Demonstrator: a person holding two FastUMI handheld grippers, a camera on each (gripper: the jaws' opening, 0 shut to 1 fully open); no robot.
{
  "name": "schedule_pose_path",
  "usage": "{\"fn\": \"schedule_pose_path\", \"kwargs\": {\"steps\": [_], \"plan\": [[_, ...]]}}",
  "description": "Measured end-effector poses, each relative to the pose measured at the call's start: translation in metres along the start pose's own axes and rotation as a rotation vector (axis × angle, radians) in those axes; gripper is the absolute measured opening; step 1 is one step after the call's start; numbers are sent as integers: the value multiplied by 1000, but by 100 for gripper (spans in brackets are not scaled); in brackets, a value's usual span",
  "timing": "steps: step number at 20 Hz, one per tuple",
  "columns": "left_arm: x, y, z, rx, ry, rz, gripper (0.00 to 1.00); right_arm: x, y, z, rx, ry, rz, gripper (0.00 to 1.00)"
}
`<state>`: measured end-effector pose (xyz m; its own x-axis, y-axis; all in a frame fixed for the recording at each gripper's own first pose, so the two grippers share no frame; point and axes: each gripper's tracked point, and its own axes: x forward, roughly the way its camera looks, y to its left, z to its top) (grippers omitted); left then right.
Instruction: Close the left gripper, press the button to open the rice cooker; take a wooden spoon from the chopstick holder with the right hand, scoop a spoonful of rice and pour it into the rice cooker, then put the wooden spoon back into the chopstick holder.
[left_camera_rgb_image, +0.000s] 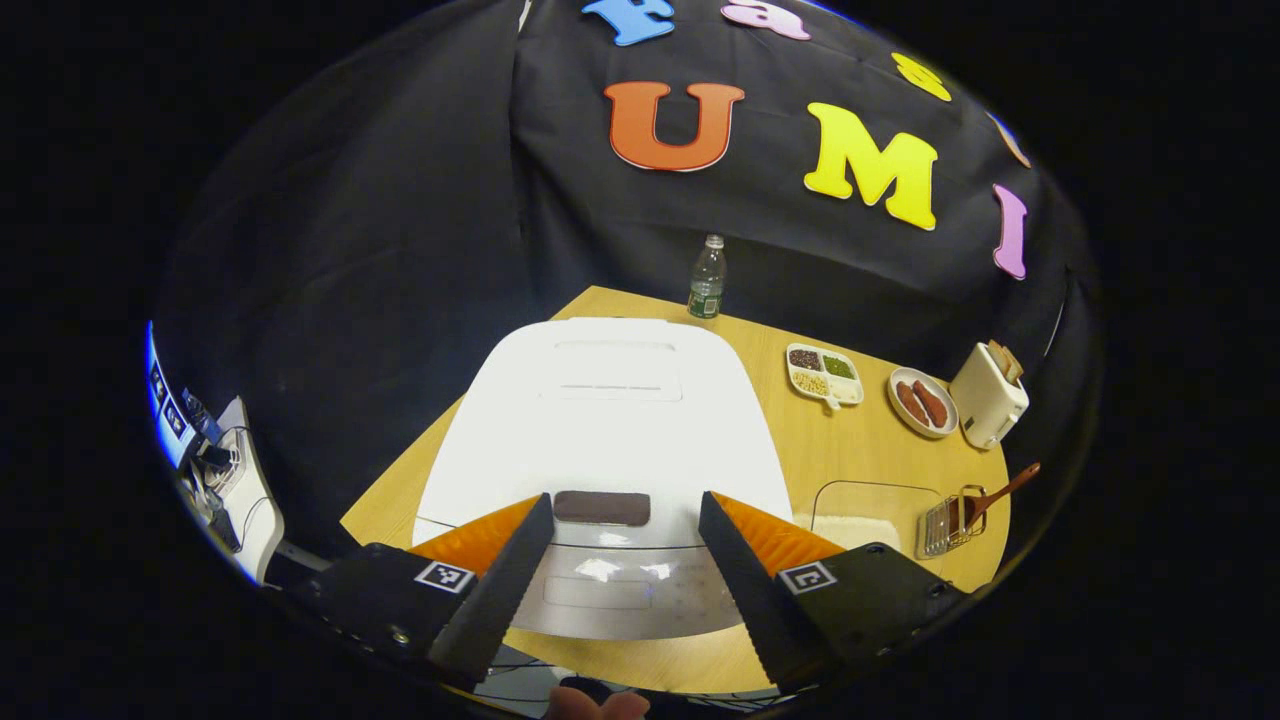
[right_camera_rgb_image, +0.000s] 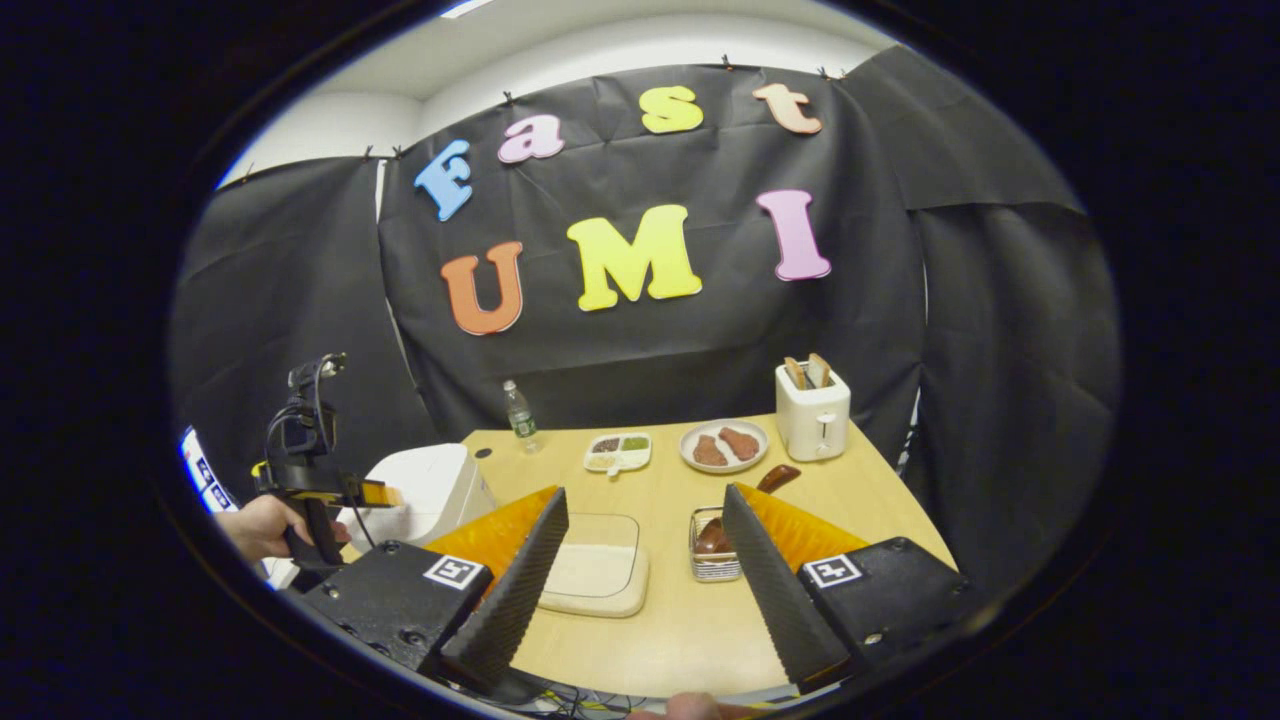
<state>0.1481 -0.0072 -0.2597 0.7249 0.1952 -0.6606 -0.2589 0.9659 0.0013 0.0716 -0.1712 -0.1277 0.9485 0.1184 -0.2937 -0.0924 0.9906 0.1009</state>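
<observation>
The white rice cooker (left_camera_rgb_image: 600, 420) stands with its lid down, right under my left gripper (left_camera_rgb_image: 625, 500). That gripper is open, its fingers straddling the dark button panel (left_camera_rgb_image: 602, 507) on the cooker's front without touching it. In the right gripper view a hand (right_camera_rgb_image: 260, 525) holds the left gripper (right_camera_rgb_image: 385, 493) above the rice cooker (right_camera_rgb_image: 425, 490). My right gripper (right_camera_rgb_image: 645, 495) is open and holds nothing, hovering near the table's front edge. Ahead of it lie the clear rice container (right_camera_rgb_image: 598, 575) and the wire chopstick holder (right_camera_rgb_image: 712, 545), with the wooden spoon (right_camera_rgb_image: 775, 478) standing in it.
Along the back of the wooden table (right_camera_rgb_image: 660, 640) stand a water bottle (right_camera_rgb_image: 519, 415), a divided dish of grains (right_camera_rgb_image: 618, 452), a plate of sausages (right_camera_rgb_image: 722, 445) and a toaster (right_camera_rgb_image: 812, 410). The rice container (left_camera_rgb_image: 865, 515) sits between the cooker and the chopstick holder (left_camera_rgb_image: 948, 525).
</observation>
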Motion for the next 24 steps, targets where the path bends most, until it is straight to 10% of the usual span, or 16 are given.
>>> {"fn": "schedule_pose_path", "kwargs": {"steps": [11, 24], "plan": [[-211, 1, 122, 44, -470, -139, 95, -41, 83, 79, -112, -221, 2, 99], [-392, 28, 47, 77, -653, -360, 94, -199, 188, 63, -142, -294, -41, 100]]}}
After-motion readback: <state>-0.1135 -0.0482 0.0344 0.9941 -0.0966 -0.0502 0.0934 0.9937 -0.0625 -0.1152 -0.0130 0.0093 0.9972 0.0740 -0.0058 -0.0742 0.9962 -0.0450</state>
